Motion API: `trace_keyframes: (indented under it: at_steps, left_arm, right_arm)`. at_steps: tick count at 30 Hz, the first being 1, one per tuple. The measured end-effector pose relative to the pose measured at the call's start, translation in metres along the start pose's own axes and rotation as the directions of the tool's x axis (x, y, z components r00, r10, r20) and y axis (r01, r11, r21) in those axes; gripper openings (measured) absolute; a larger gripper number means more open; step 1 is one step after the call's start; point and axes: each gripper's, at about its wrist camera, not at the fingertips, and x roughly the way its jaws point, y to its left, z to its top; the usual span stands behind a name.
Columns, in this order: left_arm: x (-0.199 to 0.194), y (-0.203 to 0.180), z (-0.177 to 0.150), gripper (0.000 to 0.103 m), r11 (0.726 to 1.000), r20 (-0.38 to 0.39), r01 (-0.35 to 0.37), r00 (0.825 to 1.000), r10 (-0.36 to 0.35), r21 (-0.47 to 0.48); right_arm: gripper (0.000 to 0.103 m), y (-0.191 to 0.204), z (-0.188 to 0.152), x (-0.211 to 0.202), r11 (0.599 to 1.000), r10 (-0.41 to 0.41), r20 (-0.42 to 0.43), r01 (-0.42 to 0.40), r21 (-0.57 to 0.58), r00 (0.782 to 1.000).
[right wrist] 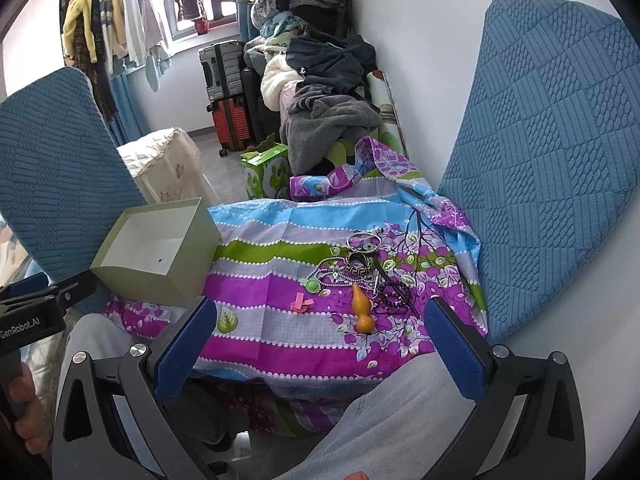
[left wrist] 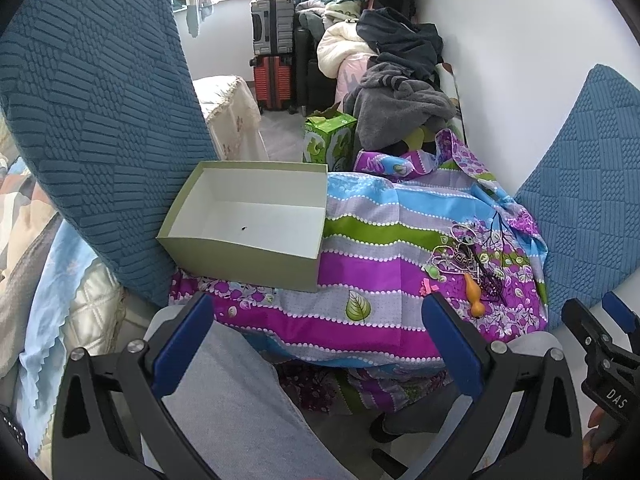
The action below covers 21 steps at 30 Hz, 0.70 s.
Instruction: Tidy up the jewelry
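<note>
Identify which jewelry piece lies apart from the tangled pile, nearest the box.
The small pink bow clip: it lies alone on the cloth, left of the tangle and the orange gourd pendant.

An open box [right wrist: 154,256] is set on the left edge of the cloth-covered surface [right wrist: 280,280], with one chair back [right wrist: 60,160] behind it. The jewelry pile [right wrist: 368,272] is heaped near the right edge, beside a second chair back [right wrist: 552,168]. A gourd pendant [right wrist: 363,312] lies at the pile's near side, and a small clip [right wrist: 302,303] is placed to its left, between pile and box. Suitcases [right wrist: 224,92] are stacked on the floor behind.
</note>
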Motion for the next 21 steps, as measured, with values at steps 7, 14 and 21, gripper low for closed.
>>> trace_keyframes:
  at_steps: [7, 14, 21]
  left_arm:
    - [-0.0006, 0.0031, 0.0003, 0.103, 1.0, -0.002, -0.005, 1.0, 0.005, -0.004]
    - [-0.0003, 0.0049, 0.0013, 0.103, 1.0, -0.001, -0.005, 1.0, 0.005, -0.006]
    - [-0.0021, 0.0056, 0.0028, 0.103, 1.0, 0.003, 0.005, 1.0, -0.005, -0.009]
  right_arm:
    - [0.103, 0.0012, -0.0009, 0.0017, 1.0, 0.0, -0.008, 0.0, 0.002, 1.0]
    - [0.103, 0.0013, -0.0004, 0.0011, 1.0, 0.008, -0.006, -0.008, -0.002, 1.0]
    - [0.103, -0.0025, 0.0021, -0.0044, 1.0, 0.018, 0.007, -0.019, 0.02, 1.0]
